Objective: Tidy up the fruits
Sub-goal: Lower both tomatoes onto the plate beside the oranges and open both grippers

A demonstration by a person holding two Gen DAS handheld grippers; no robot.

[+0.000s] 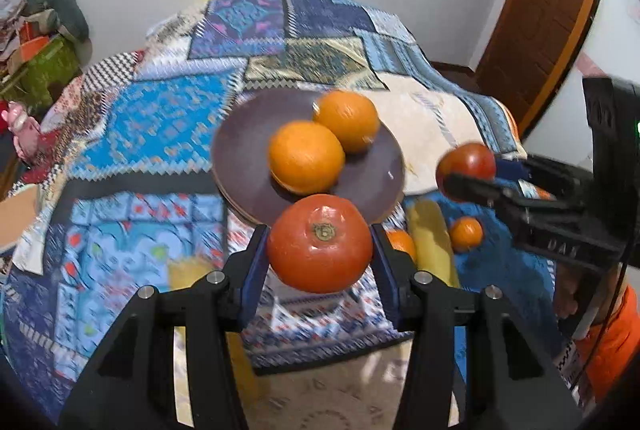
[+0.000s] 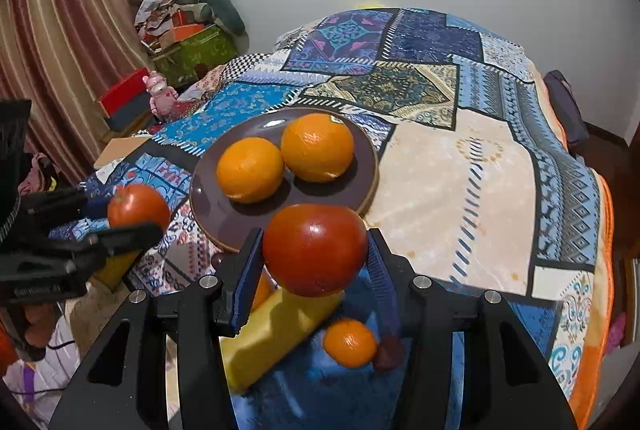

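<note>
Now, my left tongs (image 1: 320,246) are clamped on an orange-red tomato (image 1: 319,242), its green stem scar facing the camera, and my right tongs (image 2: 316,254) are clamped on a darker red tomato (image 2: 315,250); in each case the blue pads press the fruit's two sides and it hangs clear of the bed. Just beyond both pairs of tongs lies the brown plate (image 2: 208,207) on the patchwork blanket (image 2: 452,181), with two oranges (image 2: 250,169) touching each other toward its far side, so the bare near part of the plate is where I judge both tomatoes should go. To do it well I would lower one at a time, set the fruit on the plate before easing the grip, and keep the squeeze light, since tomato skin bruises and a round fruit let go early could roll off the rim. The two tongs are close together, so I would stagger them to avoid a knock. Below my right tongs, nearer to me, lie a yellow block-shaped thing (image 2: 280,338), which I cannot identify, and a small orange (image 2: 350,344), both not yet on the plate. As for writing, pale lettering shows on the body of each gripper seen from the other's camera, but it is too blurred to read.
</note>
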